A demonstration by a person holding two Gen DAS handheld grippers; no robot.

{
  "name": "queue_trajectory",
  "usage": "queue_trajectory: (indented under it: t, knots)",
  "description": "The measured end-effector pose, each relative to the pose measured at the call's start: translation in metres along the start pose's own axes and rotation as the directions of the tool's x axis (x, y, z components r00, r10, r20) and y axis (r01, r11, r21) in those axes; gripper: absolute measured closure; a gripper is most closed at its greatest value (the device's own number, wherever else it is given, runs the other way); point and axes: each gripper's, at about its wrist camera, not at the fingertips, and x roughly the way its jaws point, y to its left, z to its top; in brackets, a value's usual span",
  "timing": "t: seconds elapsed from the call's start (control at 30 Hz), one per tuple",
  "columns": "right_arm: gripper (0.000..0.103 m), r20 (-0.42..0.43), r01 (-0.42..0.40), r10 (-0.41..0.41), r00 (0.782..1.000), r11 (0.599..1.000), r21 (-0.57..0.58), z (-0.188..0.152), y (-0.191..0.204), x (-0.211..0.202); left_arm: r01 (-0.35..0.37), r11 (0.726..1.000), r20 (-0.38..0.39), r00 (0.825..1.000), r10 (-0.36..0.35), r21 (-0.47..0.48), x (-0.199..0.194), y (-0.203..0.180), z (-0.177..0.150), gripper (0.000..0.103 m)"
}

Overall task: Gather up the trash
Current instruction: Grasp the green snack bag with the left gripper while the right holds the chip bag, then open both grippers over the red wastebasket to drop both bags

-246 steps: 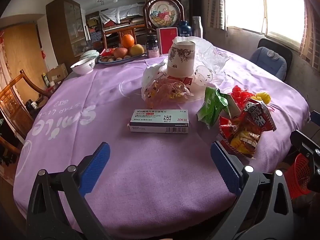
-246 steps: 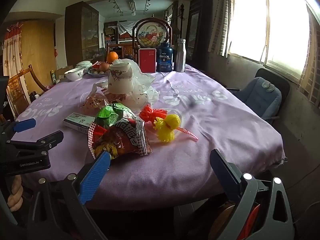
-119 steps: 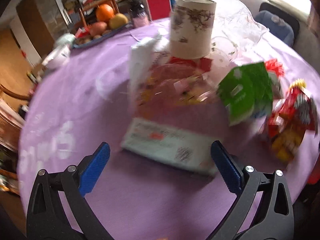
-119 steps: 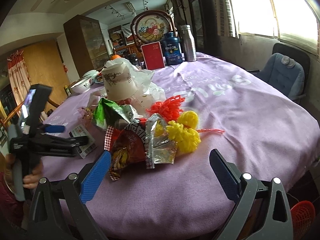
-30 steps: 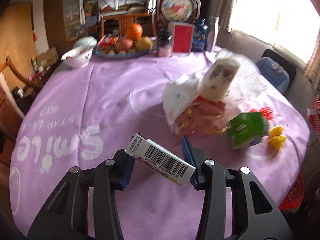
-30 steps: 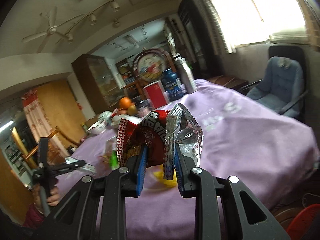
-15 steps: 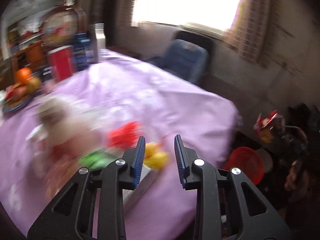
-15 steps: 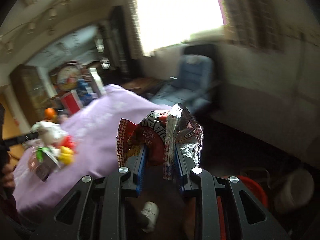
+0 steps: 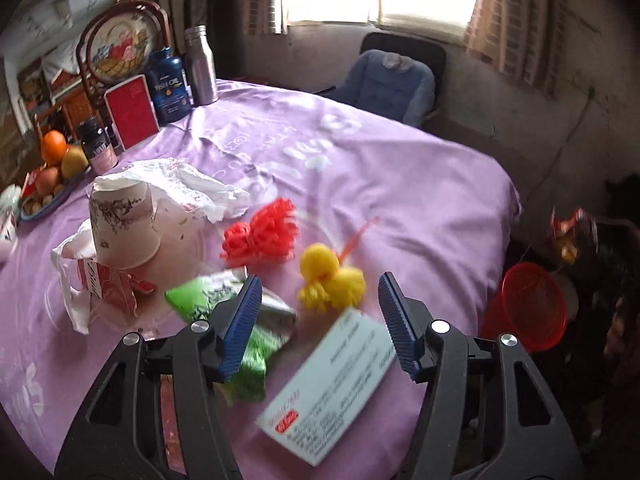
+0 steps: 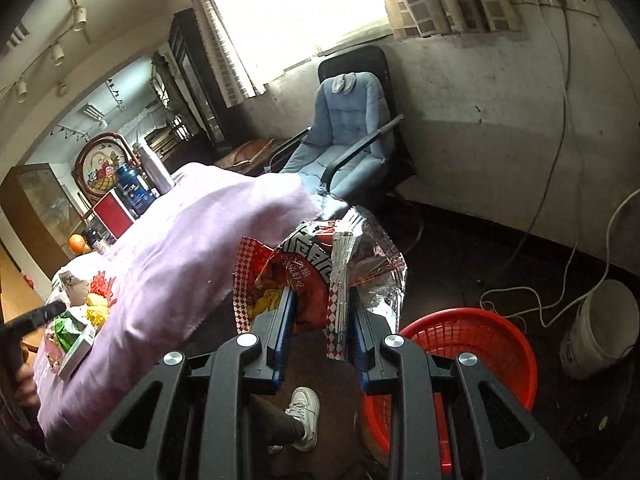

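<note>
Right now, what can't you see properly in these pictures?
- White flat medicine box: left wrist view, print smeared by motion blur, unreadable.
- Round red plastic mesh basket: right wrist view, near side hidden by the right tongs and the red foil snack bag they hold; contents unclear.
- Green crumpled wrapper: left wrist view, partly behind a finger of the open left tongs.

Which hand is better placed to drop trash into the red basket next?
Right. The right gripper is shut on the snack bag, off the table beside the red basket. The left gripper is open over the table, the white box lying below it.
</note>
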Motion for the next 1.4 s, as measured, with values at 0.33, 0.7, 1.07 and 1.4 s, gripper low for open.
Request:
queue_trajectory:
  t: [0.33, 0.7, 1.07, 1.4]
  knots:
    - [0.077, 0.010, -0.023, 0.024, 1.000, 1.000, -0.013, 0.001, 0.006, -0.011, -0.103, 0.994, 0.056, 0.993, 0.105, -0.039, -0.011, 0.019, -0.017, 0.038]
    - [0.077, 0.001, -0.041, 0.041, 0.999, 0.999, -0.018, 0.001, 0.007, -0.011, -0.149, 0.968, -0.112, 0.985, 0.129, -0.200, 0.044, 0.056, -0.014, 0.032]
    - [0.077, 0.020, -0.034, 0.034, 0.999, 0.999, -0.002, 0.001, -0.005, -0.016, -0.027, 0.992, 0.099, 0.994, 0.039, -0.120, -0.025, 0.021, 0.032, 0.036]
    - [0.074, -0.017, 0.104, -0.104, 0.994, 0.995, -0.006, -0.014, -0.046, -0.030, 0.236, 0.966, 0.052, 0.969, -0.243, 0.104, 0.009, -0.122, 0.065, 0.036]
